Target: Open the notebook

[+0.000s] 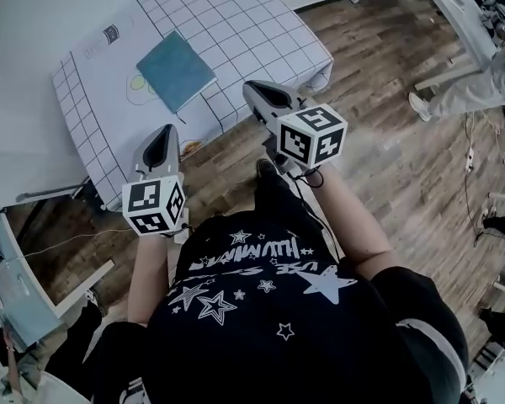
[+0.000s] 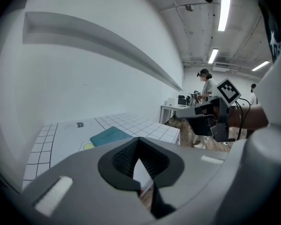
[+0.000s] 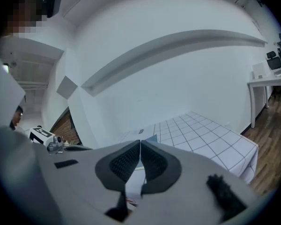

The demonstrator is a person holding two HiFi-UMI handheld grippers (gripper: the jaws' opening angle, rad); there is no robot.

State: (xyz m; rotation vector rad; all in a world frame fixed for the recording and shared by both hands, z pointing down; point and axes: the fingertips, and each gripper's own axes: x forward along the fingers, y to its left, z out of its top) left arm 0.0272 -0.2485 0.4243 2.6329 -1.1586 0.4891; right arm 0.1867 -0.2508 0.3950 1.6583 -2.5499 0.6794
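The closed teal notebook (image 1: 175,70) lies flat on the grid-patterned cloth of the worktop (image 1: 252,23), its near-left edge over a printed yellow-green circle (image 1: 137,81). The left gripper (image 1: 166,131) and the right gripper (image 1: 254,88) hover over the wooden floor (image 1: 379,133) just short of the worktop's edge, each with jaws together and empty.
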